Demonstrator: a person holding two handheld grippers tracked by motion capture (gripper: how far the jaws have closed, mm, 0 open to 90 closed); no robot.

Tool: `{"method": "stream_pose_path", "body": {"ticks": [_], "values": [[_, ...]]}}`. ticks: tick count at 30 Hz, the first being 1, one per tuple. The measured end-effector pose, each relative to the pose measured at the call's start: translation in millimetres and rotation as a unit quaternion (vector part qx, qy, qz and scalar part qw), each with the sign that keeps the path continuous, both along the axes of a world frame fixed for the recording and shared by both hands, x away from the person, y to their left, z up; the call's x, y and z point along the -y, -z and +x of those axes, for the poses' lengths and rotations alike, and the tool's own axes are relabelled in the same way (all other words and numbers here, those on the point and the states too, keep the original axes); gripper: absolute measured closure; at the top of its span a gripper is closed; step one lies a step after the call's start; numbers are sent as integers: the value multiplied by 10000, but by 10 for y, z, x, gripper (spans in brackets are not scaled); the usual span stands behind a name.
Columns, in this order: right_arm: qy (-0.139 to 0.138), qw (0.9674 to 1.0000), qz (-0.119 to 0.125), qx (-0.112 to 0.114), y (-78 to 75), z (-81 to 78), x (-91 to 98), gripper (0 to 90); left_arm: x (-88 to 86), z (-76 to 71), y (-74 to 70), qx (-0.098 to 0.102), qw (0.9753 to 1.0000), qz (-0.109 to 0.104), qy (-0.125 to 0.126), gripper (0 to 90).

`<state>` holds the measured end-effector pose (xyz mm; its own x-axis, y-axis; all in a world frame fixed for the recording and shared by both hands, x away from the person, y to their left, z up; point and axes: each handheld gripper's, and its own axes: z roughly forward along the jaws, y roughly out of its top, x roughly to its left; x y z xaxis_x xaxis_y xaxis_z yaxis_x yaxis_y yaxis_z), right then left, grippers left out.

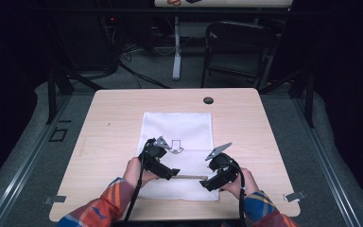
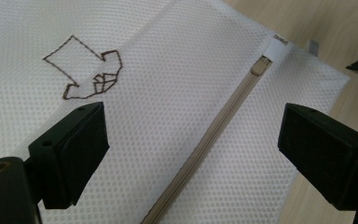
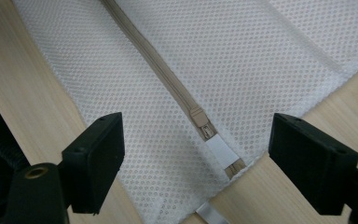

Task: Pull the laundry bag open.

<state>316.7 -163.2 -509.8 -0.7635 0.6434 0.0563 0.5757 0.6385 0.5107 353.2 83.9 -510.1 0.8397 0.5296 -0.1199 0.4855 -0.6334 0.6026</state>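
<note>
So, mesh laundry bag flat on surface beneath both jaws. Left gripper and right gripper wide apart, empty. Limp, light, probably slippery; pinch zipper pull between right jaws.

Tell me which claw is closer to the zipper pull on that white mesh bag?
Right. The right claw hovers open directly over the zipper pull at the bag's corner; the left claw straddles the zipper further along, away from the pull.
</note>
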Motion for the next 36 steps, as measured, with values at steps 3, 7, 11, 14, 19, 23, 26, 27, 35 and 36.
{"method": "stream_pose_path", "body": {"ticks": [3,7,11,14,19,23,26,27,35,36], "values": [[119,9999,16,-10,5,16,37,244,71,-27,15,58,10000,-19,69,104],[249,9997,-20,-35,14,54,88,426,154,-47,57,43,9998,-88,154,148],[299,9993,-137,-187,48,103,130,573,230,-56,118,2,9996,-119,237,157],[343,9990,-114,-274,81,119,145,686,301,-67,151,-17,9992,-138,388,186],[304,9984,-277,-396,182,153,131,802,432,-81,221,-25,9977,-153,666,254],[309,9982,-291,-432,227,177,120,869,513,-61,285,-75,9966,-189,802,315],[305,9982,-286,-433,261,184,98,897,572,-39,322,-113,9959,-225,864,374],[302,9979,-360,-444,265,190,96,900,598,-30,336,-149,9955,-241,908,402],[334,9973,-362,-540,323,217,97,900,820,-5,448,-259,9922,-195,1203,589],[344,9973,-355,-547,331,218,96,900,848,-6,467,-267,9919,-142,1236,613]]}}
